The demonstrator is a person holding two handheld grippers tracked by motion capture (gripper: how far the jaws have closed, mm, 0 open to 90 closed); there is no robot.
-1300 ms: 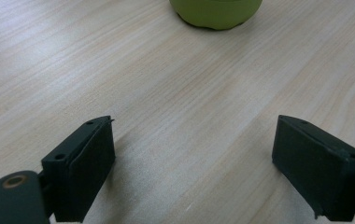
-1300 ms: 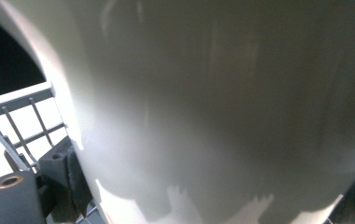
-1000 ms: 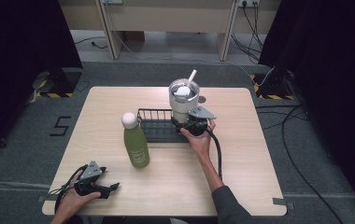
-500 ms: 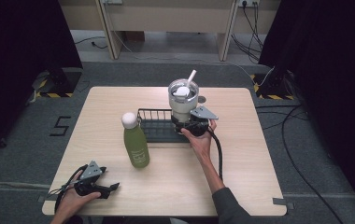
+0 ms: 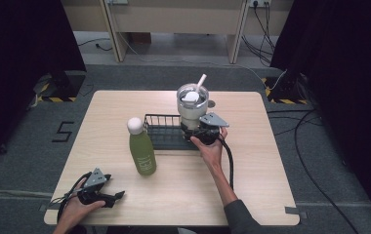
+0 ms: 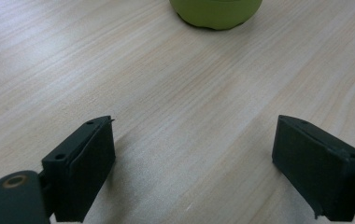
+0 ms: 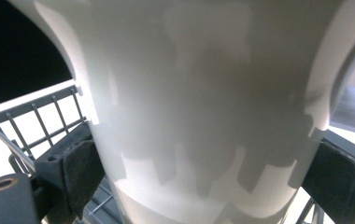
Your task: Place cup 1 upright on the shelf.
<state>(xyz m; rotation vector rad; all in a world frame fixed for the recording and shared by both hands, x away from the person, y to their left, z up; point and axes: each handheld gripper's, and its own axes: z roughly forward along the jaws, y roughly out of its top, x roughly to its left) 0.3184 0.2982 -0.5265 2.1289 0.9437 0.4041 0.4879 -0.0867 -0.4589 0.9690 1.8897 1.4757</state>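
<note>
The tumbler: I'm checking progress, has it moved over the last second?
Yes: the tumbler, clamped by the right gripper, has sunk slightly into the wire basket.

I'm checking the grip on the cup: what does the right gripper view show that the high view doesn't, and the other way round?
Right gripper view: both pads pressed against the lower wall of the white cup, with basket wires behind the left pad.

High view: the cup's lid and straw, the green bottle standing left of the basket, and the left gripper open near the table's front-left corner.

Both: the cup held by the right gripper at the black wire basket.
</note>
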